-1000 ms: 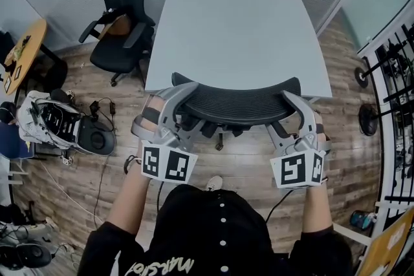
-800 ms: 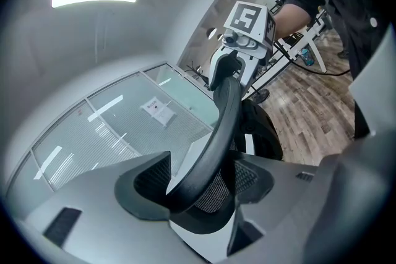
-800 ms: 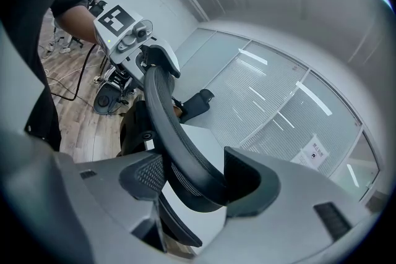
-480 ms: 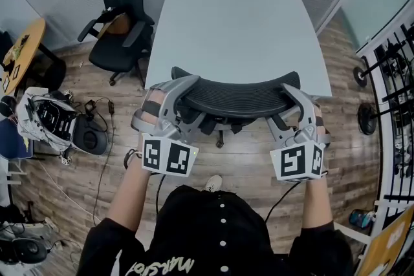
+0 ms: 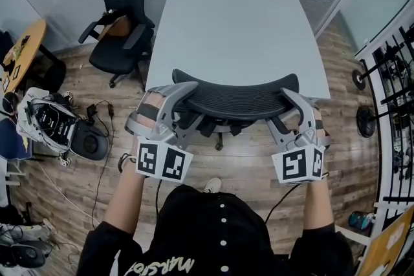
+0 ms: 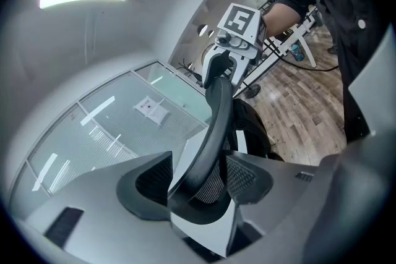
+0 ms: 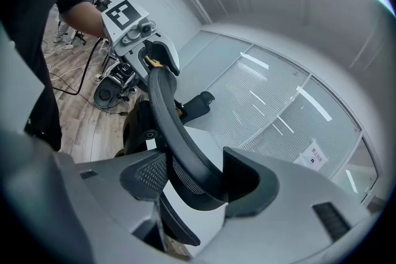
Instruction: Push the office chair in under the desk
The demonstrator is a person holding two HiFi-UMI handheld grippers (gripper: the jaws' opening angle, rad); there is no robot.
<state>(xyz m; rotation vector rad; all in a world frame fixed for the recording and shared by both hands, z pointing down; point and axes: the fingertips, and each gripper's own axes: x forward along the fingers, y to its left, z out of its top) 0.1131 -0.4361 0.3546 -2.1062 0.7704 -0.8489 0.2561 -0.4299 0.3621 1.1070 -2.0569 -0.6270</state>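
Observation:
The black mesh backrest (image 5: 236, 99) of the office chair sits at the near edge of the pale grey desk (image 5: 236, 29), and its seat is hidden below. My left gripper (image 5: 187, 97) clamps the backrest's left top corner. Its jaws are closing, with the rim (image 6: 216, 127) between the pads (image 6: 244, 176). My right gripper (image 5: 284, 106) is shut on the right top corner, and the rim (image 7: 170, 114) runs down between its jaws. Each gripper view shows the other gripper at the rim's far end: the right one (image 6: 232, 52) and the left one (image 7: 154, 52).
A second black office chair (image 5: 119, 16) stands left of the desk. A round wooden table (image 5: 22, 52), a bag (image 5: 48, 119) and cables lie on the floor at the left. Glass partitions run behind the desk. A dark rack (image 5: 394, 74) and round stand bases (image 5: 367, 118) line the right side.
The backrest has crept slightly toward the desk edge with both grippers on it. The left gripper's marker cube has shifted a little left.

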